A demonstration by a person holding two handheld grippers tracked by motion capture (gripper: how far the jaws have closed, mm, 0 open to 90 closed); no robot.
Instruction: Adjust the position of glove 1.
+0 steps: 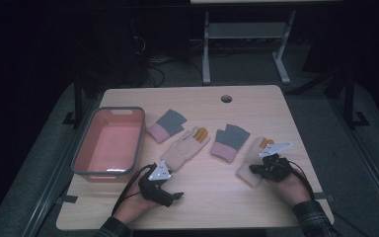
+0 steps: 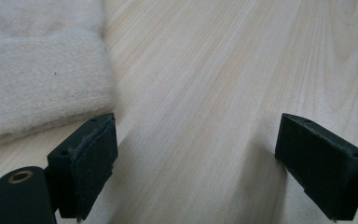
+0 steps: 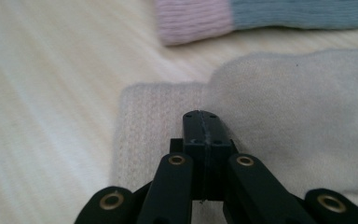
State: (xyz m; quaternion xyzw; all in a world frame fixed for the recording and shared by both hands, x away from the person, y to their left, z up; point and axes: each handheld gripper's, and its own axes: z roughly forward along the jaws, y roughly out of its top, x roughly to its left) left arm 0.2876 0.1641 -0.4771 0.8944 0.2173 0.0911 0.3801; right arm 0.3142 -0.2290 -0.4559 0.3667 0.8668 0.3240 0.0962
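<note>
All four gloves lie on the desk (image 1: pixel 256 202); the bin (image 1: pixel 81 155) is empty. Left tongs (image 2: pixel 196 163) gape wide beside a cream glove (image 2: pixel 37 70). Right tongs (image 3: pixel 202 122) sit closed over the other cream glove (image 3: pixel 284 107), gripping nothing.

Dark room, grey floor (image 1: pixel 256 69); pale wood table (image 1: pixel 237 197) (grommet hole (image 1: pixel 226 98)), white desk frame (image 1: pixel 244 34) behind it.

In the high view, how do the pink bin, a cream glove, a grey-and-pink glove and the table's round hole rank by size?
1. pink bin
2. left cream glove
3. left grey-and-pink glove, only slightly smaller than the cream one, so that order is unsure
4. round hole
</note>
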